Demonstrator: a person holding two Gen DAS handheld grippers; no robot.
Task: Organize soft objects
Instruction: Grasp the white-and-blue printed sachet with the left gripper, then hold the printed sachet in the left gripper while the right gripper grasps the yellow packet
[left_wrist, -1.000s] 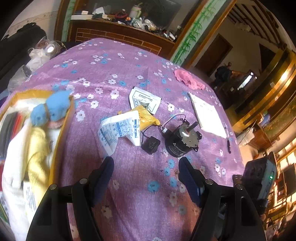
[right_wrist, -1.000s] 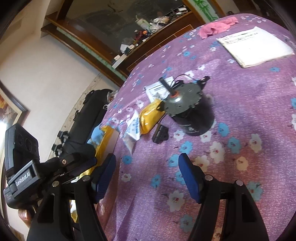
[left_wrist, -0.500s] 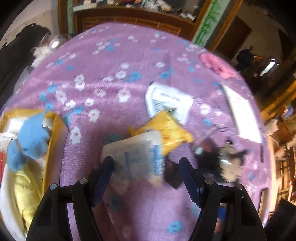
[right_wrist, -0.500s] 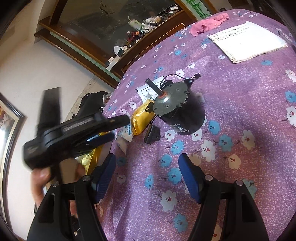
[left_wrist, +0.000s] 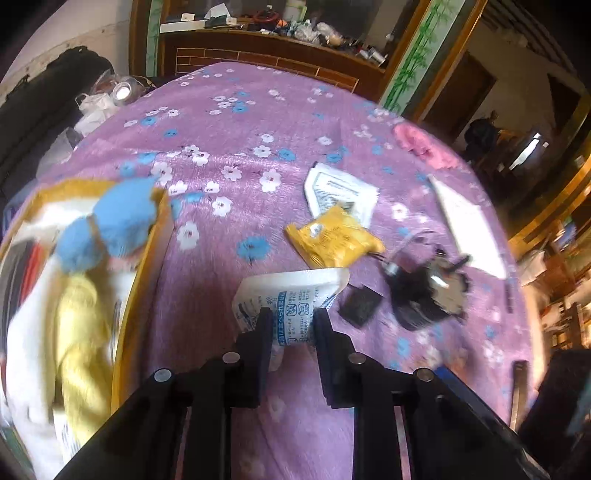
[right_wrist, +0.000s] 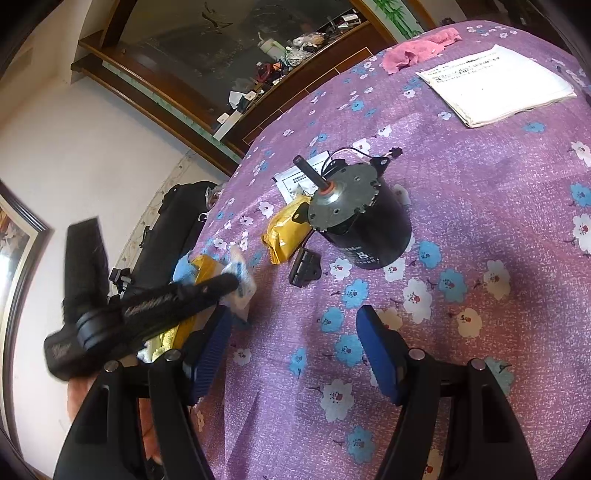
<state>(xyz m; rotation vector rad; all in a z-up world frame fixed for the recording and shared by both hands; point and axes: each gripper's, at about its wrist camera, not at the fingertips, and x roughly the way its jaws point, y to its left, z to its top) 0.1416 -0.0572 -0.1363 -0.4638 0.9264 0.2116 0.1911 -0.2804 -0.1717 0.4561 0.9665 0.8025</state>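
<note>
1. White soft packet with blue print is clamped between the two fingers of the left gripper; its near end sits between the pads, and the rest sticks out forward over the purple flowered cloth.
2. From the right wrist view the same packet is seen at the tip of the left gripper, just beside the yellow box.
3. Just ahead of the packet lies a yellow pouch, and behind this pouch a white printed sachet lies flat, partly under it.
4. To the left, the yellow box holds a blue plush toy and a pale yellow soft item; the toy lies over the box's rim.
5. On the right of the packet there is a small black connector, and next to it a black motor with a metal plate and shaft on top.
6. The right gripper hangs above the cloth with its blue pads wide apart and nothing between them; the motor stands in front of it.
7. Farther away, a pink cloth and a white paper sheet lie near the far right edge.
</note>
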